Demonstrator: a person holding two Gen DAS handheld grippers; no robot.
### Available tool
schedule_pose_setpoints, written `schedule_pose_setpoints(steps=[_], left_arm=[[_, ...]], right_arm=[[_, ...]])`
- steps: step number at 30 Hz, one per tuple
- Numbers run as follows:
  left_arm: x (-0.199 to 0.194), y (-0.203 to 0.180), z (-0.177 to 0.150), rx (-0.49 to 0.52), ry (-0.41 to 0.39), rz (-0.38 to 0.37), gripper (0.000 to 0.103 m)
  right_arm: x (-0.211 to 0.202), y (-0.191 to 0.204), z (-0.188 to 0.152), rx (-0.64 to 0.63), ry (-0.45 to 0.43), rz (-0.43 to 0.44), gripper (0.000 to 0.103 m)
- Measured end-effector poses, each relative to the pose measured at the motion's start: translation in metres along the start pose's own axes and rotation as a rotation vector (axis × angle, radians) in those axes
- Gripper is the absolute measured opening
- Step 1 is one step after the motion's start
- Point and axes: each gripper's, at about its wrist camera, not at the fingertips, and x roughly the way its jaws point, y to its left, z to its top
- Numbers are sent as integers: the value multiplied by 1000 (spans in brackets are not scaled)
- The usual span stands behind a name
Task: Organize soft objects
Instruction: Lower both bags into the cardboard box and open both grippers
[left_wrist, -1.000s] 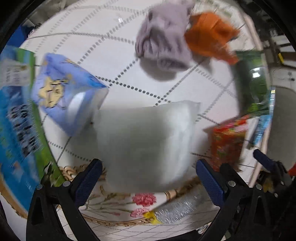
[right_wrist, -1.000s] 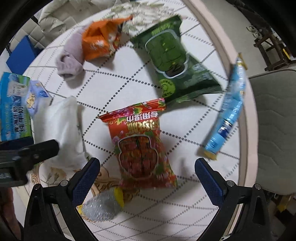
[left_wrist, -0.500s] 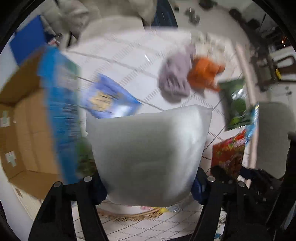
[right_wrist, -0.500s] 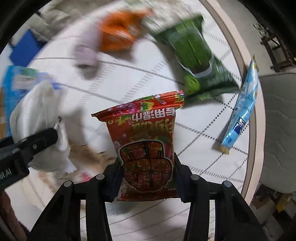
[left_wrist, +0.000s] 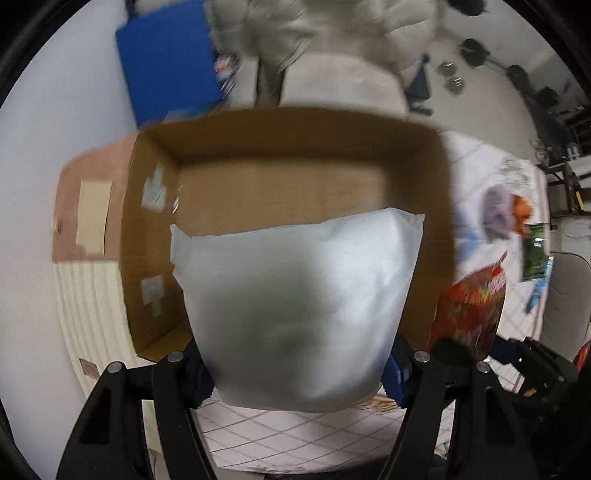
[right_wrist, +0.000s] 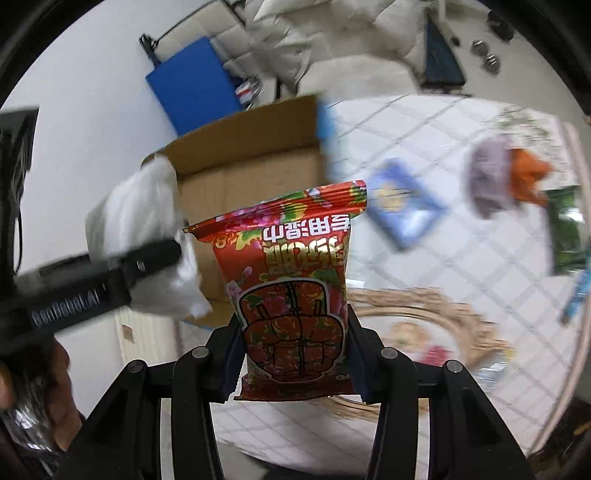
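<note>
My left gripper (left_wrist: 299, 369) is shut on a white soft pouch (left_wrist: 299, 306) and holds it in the air in front of an open cardboard box (left_wrist: 288, 147). My right gripper (right_wrist: 295, 365) is shut on a red snack bag (right_wrist: 295, 288), held upright in the air to the right of the box (right_wrist: 251, 147). The red bag also shows at the right of the left wrist view (left_wrist: 469, 314). The white pouch (right_wrist: 140, 229) and the left gripper's body show at the left of the right wrist view.
On the white quilted mat (right_wrist: 461, 258) lie a blue tissue pack (right_wrist: 402, 210), a purple cloth (right_wrist: 487, 177), an orange item (right_wrist: 528, 173) and a green snack bag (right_wrist: 569, 232). A blue board (left_wrist: 170, 62) stands behind the box. A grey chair (left_wrist: 565, 295) is at the right.
Both grippers closed on their items, lifted them off the mat and swung left toward the cardboard box, which now fills the left wrist view.
</note>
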Motion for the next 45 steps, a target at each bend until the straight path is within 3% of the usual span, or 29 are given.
schedule_pose_setpoints(steps=[4, 9, 12, 22, 27, 29, 32, 34, 37, 38, 45], left_arm=[[52, 51, 10, -53, 112, -54, 69], [95, 73, 14, -79, 181, -103, 69], [107, 75, 11, -67, 198, -114, 69], [118, 61, -8, -6, 241, -121, 71], [121, 69, -1, -60, 263, -147, 74], [125, 81, 5, -72, 267, -160, 78], [110, 88, 4, -65, 234, -169, 89], [96, 92, 4, -63, 198, -153, 98], [74, 92, 3, -67, 133, -122, 102], [66, 92, 0, -69, 110, -110, 102], [12, 90, -33, -79, -36, -72, 102]], right_arm=[[56, 52, 21, 10, 59, -36, 50], [114, 73, 28, 6, 116, -102, 50], [142, 66, 29, -1, 145, -141, 50], [177, 72, 28, -36, 191, -195, 50], [189, 79, 30, -64, 192, -214, 51], [189, 82, 30, -74, 199, -230, 64], [185, 82, 32, -70, 193, -224, 90], [178, 80, 31, -68, 181, -227, 92], [163, 83, 29, -70, 147, -263, 97], [158, 84, 27, -69, 138, -268, 103], [109, 87, 1, -68, 43, -299, 103]])
